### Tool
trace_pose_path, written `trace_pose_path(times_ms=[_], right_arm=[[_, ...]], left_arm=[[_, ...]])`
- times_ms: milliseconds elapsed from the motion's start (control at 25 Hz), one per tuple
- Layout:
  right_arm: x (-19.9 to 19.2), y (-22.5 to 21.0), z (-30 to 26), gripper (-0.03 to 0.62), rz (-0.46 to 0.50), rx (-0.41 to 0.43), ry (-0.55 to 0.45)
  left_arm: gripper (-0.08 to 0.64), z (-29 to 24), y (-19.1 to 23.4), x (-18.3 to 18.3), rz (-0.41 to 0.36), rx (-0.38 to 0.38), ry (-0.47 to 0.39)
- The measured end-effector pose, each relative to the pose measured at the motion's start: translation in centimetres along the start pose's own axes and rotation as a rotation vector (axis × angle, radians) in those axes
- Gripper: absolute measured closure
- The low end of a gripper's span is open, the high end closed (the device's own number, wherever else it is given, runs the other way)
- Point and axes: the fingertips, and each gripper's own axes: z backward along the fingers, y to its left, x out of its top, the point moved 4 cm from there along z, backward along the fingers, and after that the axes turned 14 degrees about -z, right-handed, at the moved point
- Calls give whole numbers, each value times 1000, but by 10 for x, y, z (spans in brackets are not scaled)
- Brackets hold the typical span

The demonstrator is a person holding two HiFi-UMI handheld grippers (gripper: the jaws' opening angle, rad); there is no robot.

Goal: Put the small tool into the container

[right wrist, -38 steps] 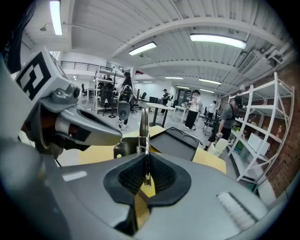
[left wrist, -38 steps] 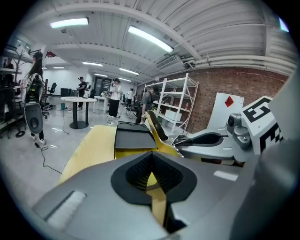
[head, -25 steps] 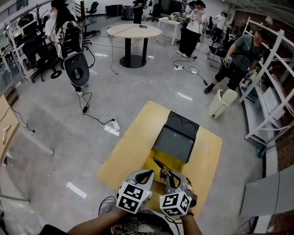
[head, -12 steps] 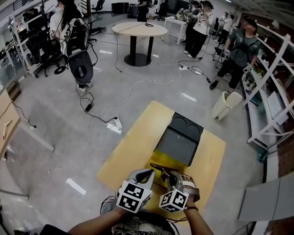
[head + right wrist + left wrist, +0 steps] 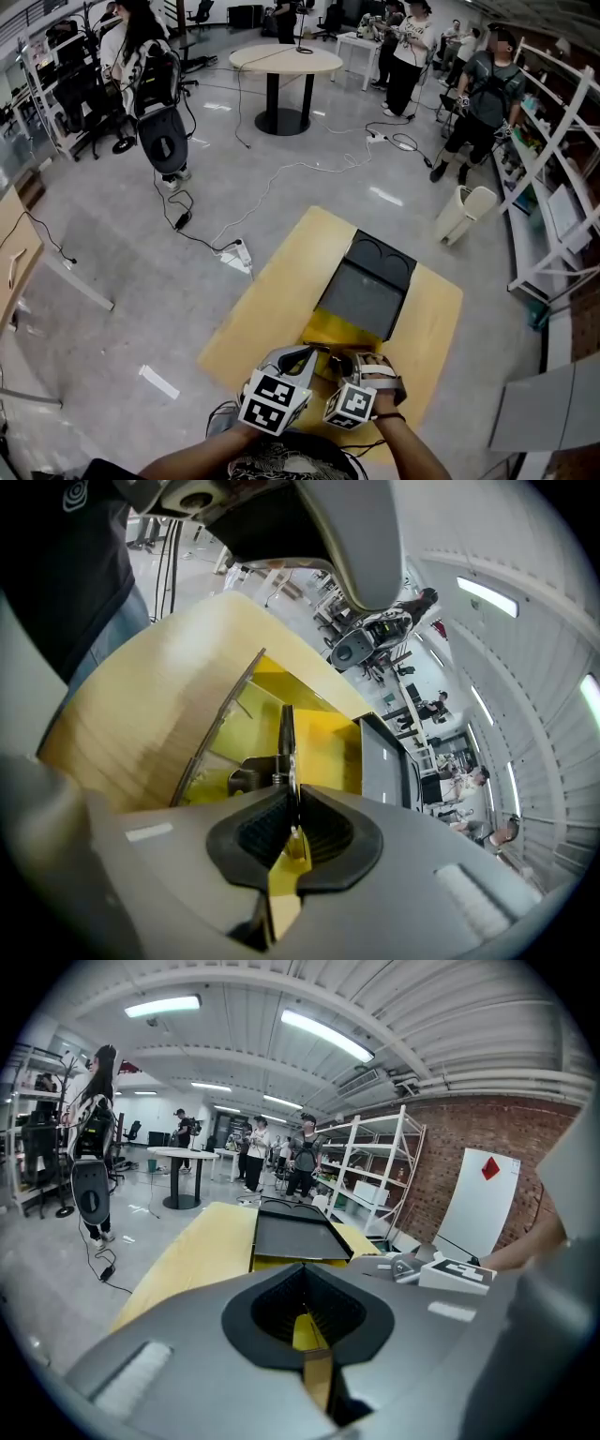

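Gripping the small tool (image 5: 285,747) edge-on, the right gripper (image 5: 349,360) had its jaws pinched narrow on the handle end. The tool's thin tip stuck out toward 12 o'clock, over the open yellow tray of the container (image 5: 328,330). In the right gripper view the tool's blk body w/ spring sat low inside the tray, next to a divider wall. Couldn't tell whether it touched the tray floor.

R gripper pose: nose pitched down into the tray and rolled over, so its marker cube (image 5: 345,405) showed tilted in the head view. The right hand (image 5: 392,392) sat at 3 o'clock of the cube, forearm coming in from the 6 o'clock edge.

The left gripper (image 5: 298,356) was just beside it at 9 o'clock, at a shallower pitch and aimed along the table (image 5: 262,300) toward the container. Its jaws were together w/ nothing between them, and it was apart from the tool.

The container's dark lid (image 5: 359,298) lay open, flat at 12 o'clock of the yellow tray. The whole box sat mid-table, angled toward 1 o'clock.
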Motion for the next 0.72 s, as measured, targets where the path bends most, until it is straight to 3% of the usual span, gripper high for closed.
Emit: trace_pose_path(times_ms=[400, 720], right_arm=[[-2, 8, -1, 572, 47, 91, 17], [-13, 4, -14, 571, 25, 145, 14]], left_arm=[[543, 5, 0, 0, 16, 12, 9], [543, -16, 4, -8, 15, 13, 1]])
